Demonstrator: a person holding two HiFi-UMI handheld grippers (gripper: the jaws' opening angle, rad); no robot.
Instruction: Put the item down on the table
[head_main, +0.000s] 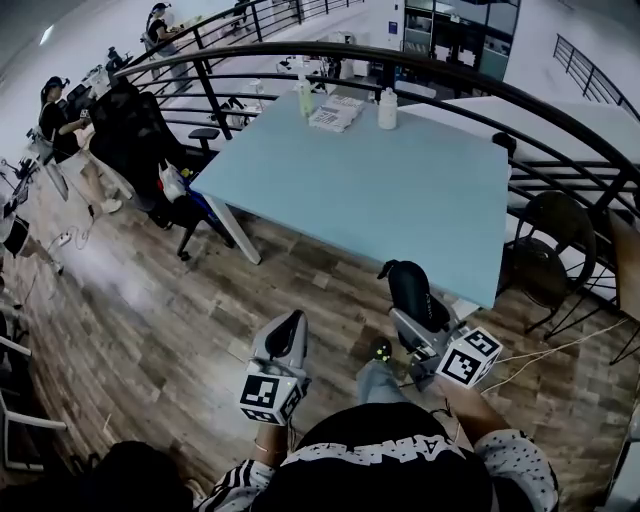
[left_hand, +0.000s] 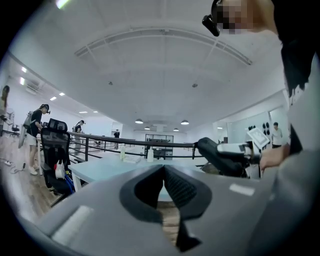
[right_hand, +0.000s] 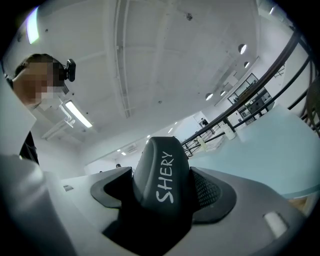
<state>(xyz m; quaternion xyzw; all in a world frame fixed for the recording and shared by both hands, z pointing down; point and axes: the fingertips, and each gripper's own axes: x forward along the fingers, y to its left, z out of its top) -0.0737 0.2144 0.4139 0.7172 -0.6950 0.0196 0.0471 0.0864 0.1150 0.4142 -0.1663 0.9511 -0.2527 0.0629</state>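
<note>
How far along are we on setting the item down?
Nothing is down yet. The right gripper is shut on the dark item, short of the table, over the floor. The left gripper is shut, empty. Remaining: reach over the table, lower, release.

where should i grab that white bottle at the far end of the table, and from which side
Grip the white bottle around the middle of its body, fingers either side. It stands upright, so come in level from the near table edge, probably the clearest way: papers lie beside it on its left and a railing runs behind.
</note>
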